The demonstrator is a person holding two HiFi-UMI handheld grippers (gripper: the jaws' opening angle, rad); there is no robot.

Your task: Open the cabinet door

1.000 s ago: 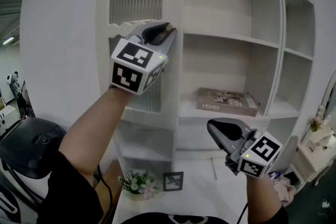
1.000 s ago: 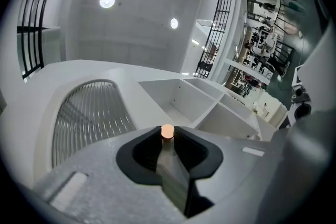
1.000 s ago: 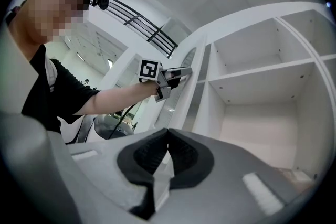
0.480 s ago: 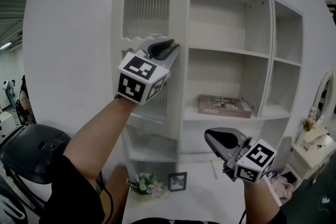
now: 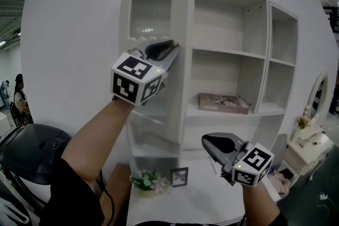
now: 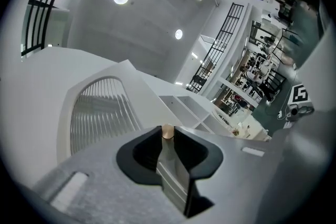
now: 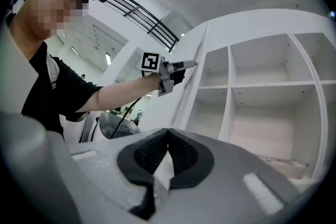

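Now cabinet door [image 5: 151, 5] swung wider, opening well underway; my left tool [image 5: 170, 47] grips its edge, right tool [image 5: 207, 140] closed, empty.

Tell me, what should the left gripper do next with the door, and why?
Probably pull the door a little wider, toward the person. The left gripper has its fingers clamped on the door edge by its small brass knob, and the door stands only partly swung away from the shelves.
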